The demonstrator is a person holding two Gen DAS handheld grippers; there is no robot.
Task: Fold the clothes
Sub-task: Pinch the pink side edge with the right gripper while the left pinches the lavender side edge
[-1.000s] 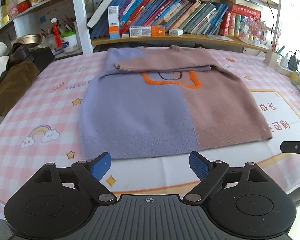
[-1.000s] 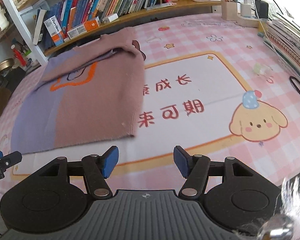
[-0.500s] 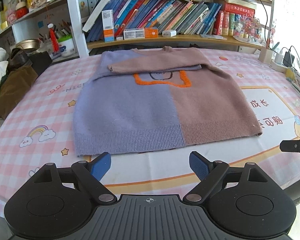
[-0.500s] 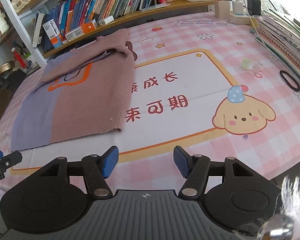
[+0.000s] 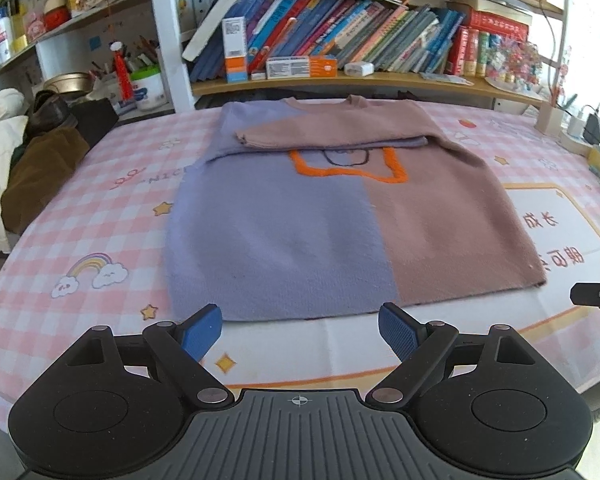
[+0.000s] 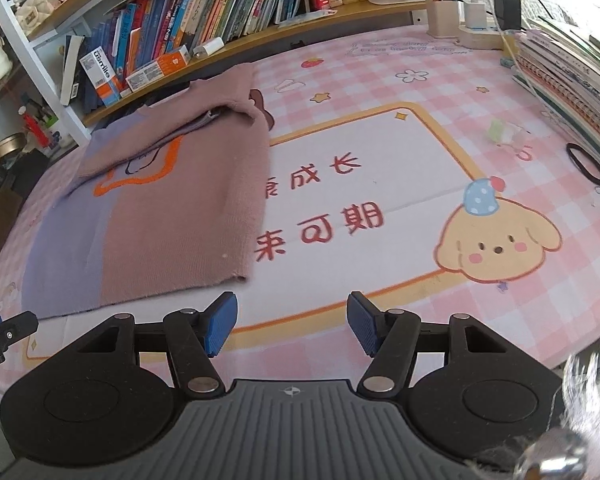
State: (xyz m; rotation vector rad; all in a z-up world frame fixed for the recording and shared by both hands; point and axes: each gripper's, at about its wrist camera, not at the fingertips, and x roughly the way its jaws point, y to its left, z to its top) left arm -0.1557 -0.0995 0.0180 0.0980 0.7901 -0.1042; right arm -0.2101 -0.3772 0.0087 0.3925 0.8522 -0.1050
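A sweater, half lilac and half dusty pink with an orange outline on the chest (image 5: 340,216), lies flat on the pink checked tablecloth (image 5: 100,216). Both sleeves are folded across its chest. My left gripper (image 5: 300,330) is open and empty, just in front of the sweater's hem near its middle. My right gripper (image 6: 292,322) is open and empty, in front of the hem's right corner; the sweater shows at the left of that view (image 6: 172,200). A fingertip of the right gripper pokes into the left wrist view at the right edge (image 5: 592,294).
A bookshelf with books and boxes (image 5: 340,56) runs along the table's far side. A heap of clothes (image 5: 32,168) lies at the left edge. A power strip with chargers (image 6: 480,28), stacked notebooks (image 6: 572,80) and a black hair tie (image 6: 586,162) sit at the right.
Both grippers pulled back from the sweater half a second ago and have now moved in toward its hem again. Both stayed open. The sweater has not moved.
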